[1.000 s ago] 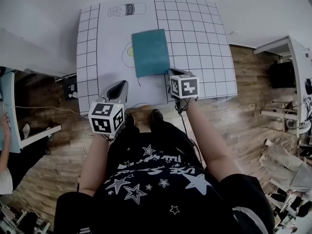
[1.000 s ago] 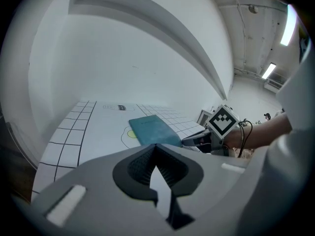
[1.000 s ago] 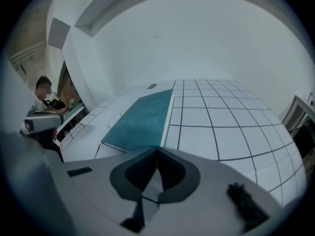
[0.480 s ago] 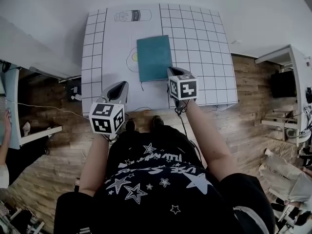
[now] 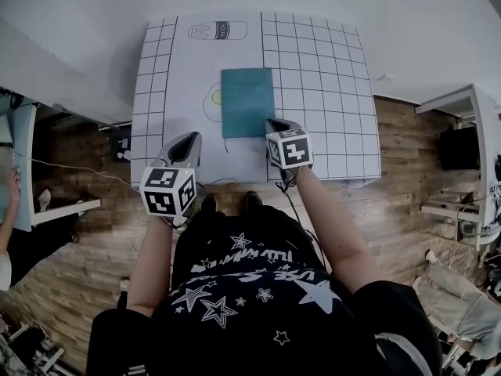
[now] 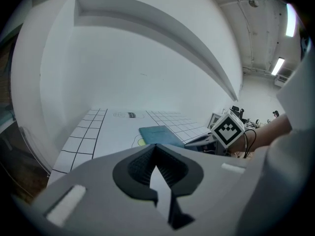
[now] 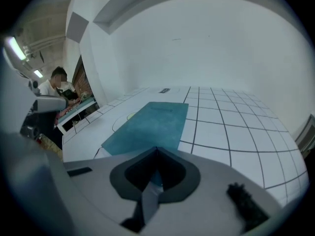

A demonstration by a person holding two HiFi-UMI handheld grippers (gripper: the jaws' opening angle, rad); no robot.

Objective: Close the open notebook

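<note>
Teal notebook (image 5: 247,102), closed, flat on table

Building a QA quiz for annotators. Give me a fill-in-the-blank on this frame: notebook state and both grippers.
1. The teal notebook lies ____ on the gridded table, cover up.
2. The left gripper and the right gripper both have shut jaws that hold ____.
3. Of the two grippers, the ____ one is nearer the notebook, at its near corner.

Missing words: closed; nothing; right
</note>
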